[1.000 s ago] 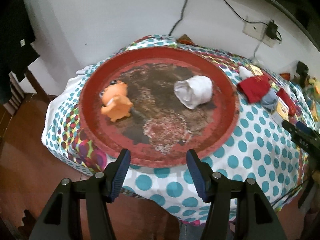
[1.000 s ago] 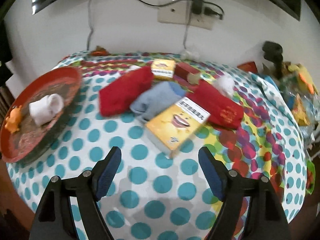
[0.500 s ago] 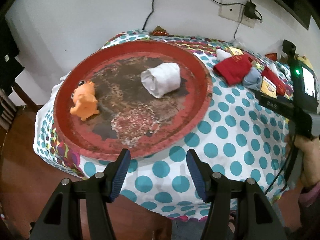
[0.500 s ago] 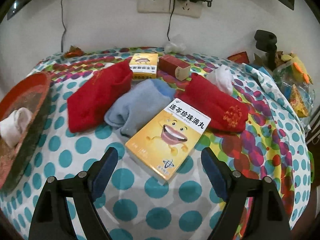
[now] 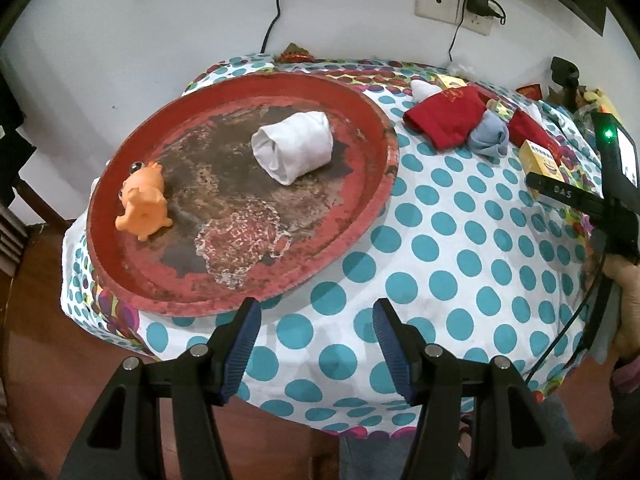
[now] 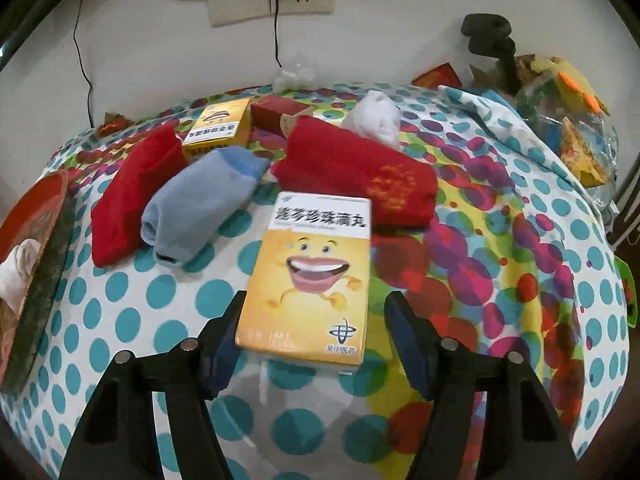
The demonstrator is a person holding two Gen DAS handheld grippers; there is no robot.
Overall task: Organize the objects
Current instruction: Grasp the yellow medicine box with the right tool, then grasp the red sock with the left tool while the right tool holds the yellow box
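A yellow box with a smiling face (image 6: pixel 312 264) lies flat on the dotted tablecloth. My right gripper (image 6: pixel 316 304) straddles its near end and its jaws are closing; the left finger is at the box's corner, while a gap shows at the right finger. Behind the box lie a rolled blue sock (image 6: pixel 192 204), two red socks (image 6: pixel 128 196) (image 6: pixel 360 172) and a white sock (image 6: pixel 376 118). My left gripper (image 5: pixel 316 312) hangs open and empty over the table's front edge, just right of the worn red tray (image 5: pixel 360 216). The tray holds a rolled white sock (image 5: pixel 294 146) and an orange toy (image 5: pixel 144 208).
A smaller yellow box (image 6: pixel 218 126) and a red box (image 6: pixel 276 116) lie at the back near the wall. Cables hang from the wall socket (image 6: pixel 272 0). Clutter and a black stand (image 6: pixel 492 40) fill the far right. A person's hand (image 5: pixel 628 292) shows at the right.
My right gripper has come forward and down onto the yellow box, and its jaws have narrowed around it. My left gripper has shifted right, so the tray now sits further left in its view.
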